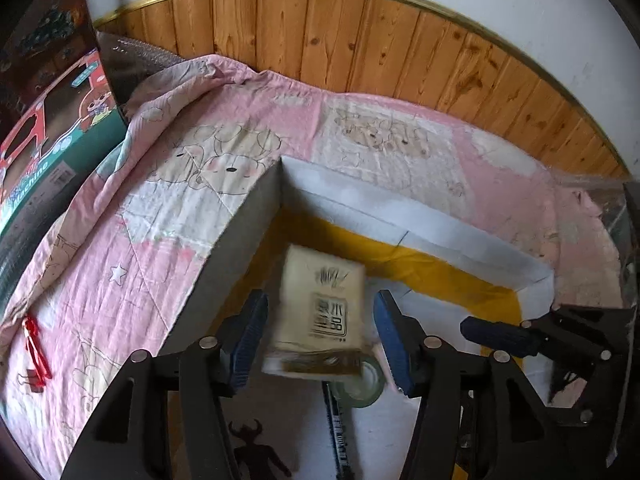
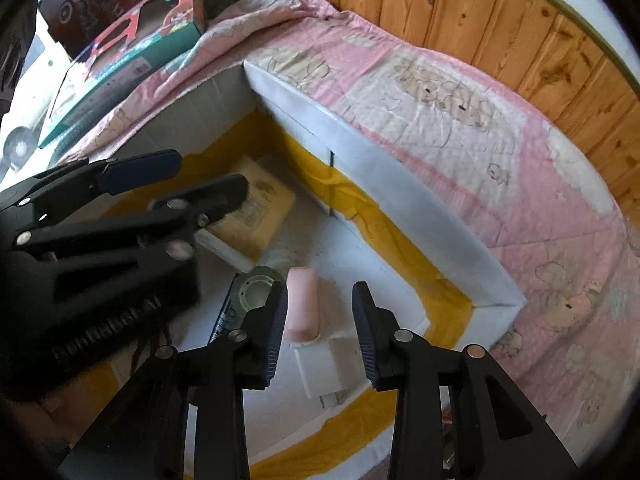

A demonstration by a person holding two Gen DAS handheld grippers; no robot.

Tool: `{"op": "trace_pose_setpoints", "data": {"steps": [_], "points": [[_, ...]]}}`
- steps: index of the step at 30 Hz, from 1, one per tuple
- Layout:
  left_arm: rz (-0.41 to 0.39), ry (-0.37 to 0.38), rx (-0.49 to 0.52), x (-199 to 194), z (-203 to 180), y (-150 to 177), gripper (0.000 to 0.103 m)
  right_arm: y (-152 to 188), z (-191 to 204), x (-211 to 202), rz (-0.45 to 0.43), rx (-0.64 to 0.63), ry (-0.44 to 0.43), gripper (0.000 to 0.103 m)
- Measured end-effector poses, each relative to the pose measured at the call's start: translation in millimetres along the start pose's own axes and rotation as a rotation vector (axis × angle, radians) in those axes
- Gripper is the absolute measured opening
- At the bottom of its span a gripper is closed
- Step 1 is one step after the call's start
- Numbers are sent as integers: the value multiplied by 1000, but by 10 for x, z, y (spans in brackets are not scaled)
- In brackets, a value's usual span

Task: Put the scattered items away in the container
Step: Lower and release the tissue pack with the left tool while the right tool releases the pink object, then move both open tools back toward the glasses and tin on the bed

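An open white cardboard box (image 1: 420, 216) with yellow tape along its inside edges lies on a pink quilt. My left gripper (image 1: 320, 340) hangs open over it. A beige tissue pack (image 1: 320, 312), blurred, sits between the blue pads with a gap on each side. In the right wrist view the tissue pack (image 2: 260, 208) rests on the box floor under the left gripper (image 2: 208, 172). A green tape roll (image 2: 256, 290), a black marker (image 1: 336, 432) and a black figure (image 1: 256, 452) lie in the box. My right gripper (image 2: 320, 320) is open just short of a pink cylinder (image 2: 304, 304) and a small white block (image 2: 324, 368).
The pink bear-print quilt (image 1: 140, 260) covers the surface around the box. A green and red toy carton (image 1: 40, 152) stands at the far left, and a red tassel (image 1: 36, 348) lies on the quilt. Wood panelling (image 1: 360, 40) runs behind. One right gripper finger (image 1: 500, 336) shows at the right.
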State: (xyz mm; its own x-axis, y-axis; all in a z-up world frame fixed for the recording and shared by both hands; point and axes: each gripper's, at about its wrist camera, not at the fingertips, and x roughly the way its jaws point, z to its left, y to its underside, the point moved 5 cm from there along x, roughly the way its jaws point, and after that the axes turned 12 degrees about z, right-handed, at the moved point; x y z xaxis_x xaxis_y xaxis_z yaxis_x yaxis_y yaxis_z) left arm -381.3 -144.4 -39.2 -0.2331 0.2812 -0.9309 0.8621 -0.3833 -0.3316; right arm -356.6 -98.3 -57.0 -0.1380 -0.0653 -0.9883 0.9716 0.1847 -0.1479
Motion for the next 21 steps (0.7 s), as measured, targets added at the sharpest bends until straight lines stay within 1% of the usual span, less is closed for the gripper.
{"op": "trace_pose_setpoints", "data": {"steps": [6, 13, 16, 21], "points": [[9, 11, -25, -65, 115, 46, 57, 124, 38, -74, -3, 9, -58, 36], [22, 7, -33, -183, 121, 259, 57, 298, 122, -131, -12, 15, -115, 36], [24, 4, -28, -249, 88, 349, 57, 379, 141, -184, -20, 17, -126, 36], [7, -24, 4, -407, -23, 485, 57, 525, 175, -300, -39, 8, -126, 36]]}}
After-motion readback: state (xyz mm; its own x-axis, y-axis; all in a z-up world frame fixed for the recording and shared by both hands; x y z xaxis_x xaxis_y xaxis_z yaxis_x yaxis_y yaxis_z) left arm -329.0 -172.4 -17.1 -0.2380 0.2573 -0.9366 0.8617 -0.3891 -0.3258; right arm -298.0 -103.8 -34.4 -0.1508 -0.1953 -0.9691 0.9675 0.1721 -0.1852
